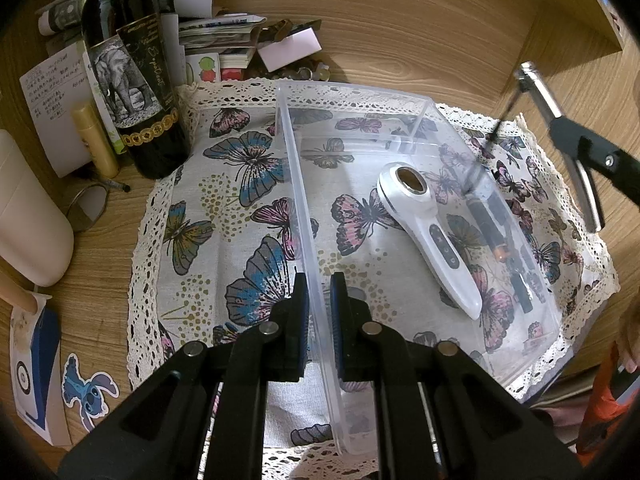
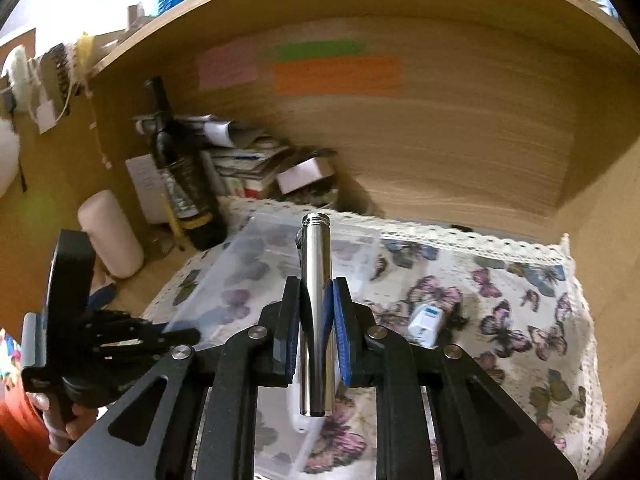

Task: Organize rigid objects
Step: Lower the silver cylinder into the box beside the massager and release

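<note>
A clear plastic bin (image 1: 352, 96) sits on a butterfly cloth (image 1: 224, 200). My left gripper (image 1: 319, 300) is shut on the bin's left wall. Inside the bin lie a white handheld device (image 1: 432, 236) and dark pens or batteries (image 1: 496, 236). My right gripper (image 2: 317, 304) is shut on a shiny metal cylinder (image 2: 316, 312), held above the bin (image 2: 256, 272). The cylinder also shows in the left wrist view (image 1: 538, 88), at the right above the bin's edge. A small white and blue box (image 2: 426, 322) lies on the cloth.
A dark wine bottle (image 1: 132, 76), a yellow tube (image 1: 96, 140), papers (image 1: 216, 28) and a white cylinder (image 1: 28, 216) crowd the desk's left back. Wooden shelf walls (image 2: 440, 140) enclose the desk at back and right. Stickers (image 1: 88, 392) lie at the near left.
</note>
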{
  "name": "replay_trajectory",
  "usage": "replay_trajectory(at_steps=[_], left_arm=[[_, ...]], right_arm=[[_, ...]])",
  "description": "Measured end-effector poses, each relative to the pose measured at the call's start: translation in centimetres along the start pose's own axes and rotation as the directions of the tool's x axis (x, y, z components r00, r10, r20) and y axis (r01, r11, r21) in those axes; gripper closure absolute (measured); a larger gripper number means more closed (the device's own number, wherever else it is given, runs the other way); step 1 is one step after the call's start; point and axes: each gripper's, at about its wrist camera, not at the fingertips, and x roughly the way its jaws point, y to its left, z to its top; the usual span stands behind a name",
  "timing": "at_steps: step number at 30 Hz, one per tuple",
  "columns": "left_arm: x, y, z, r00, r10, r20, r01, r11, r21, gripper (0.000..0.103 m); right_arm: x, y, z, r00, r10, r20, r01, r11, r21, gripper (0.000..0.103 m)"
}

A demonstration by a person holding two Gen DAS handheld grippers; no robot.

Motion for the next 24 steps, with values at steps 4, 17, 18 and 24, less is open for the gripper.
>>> replay_trajectory(at_steps=[4,17,18,24], left_arm=[[0.0,0.0,-0.1,1.0,-0.004,0.001,0.004,1.0,0.001,0.092],[-0.1,-0.1,-0.2,1.0,-0.008,0.005,0.008,1.0,0.007,0.092],[-0.1,-0.2,-0.2,1.0,-0.008,0.005,0.008,1.0,0.007,0.092],[-0.1,-0.2,-0.2,1.0,-0.007,0.004,0.007,1.0,0.007,0.092]], right_arm=[[1.1,1.3,-0.2,0.999,0.02,-0.034,-0.021,0.999,-0.035,0.089],[6.9,3.5,-2.3,0.973,0.051,-0.225,-0.069,0.995,-0.073,0.088],[7.1,3.5,-2.3,0.971,0.051,-0.233,-0.07,0.995,-0.071,0.088],[8.1,3.1,-2.4,0.962,0.058,-0.267,-0.073,0.996,-0.045,0.088]])
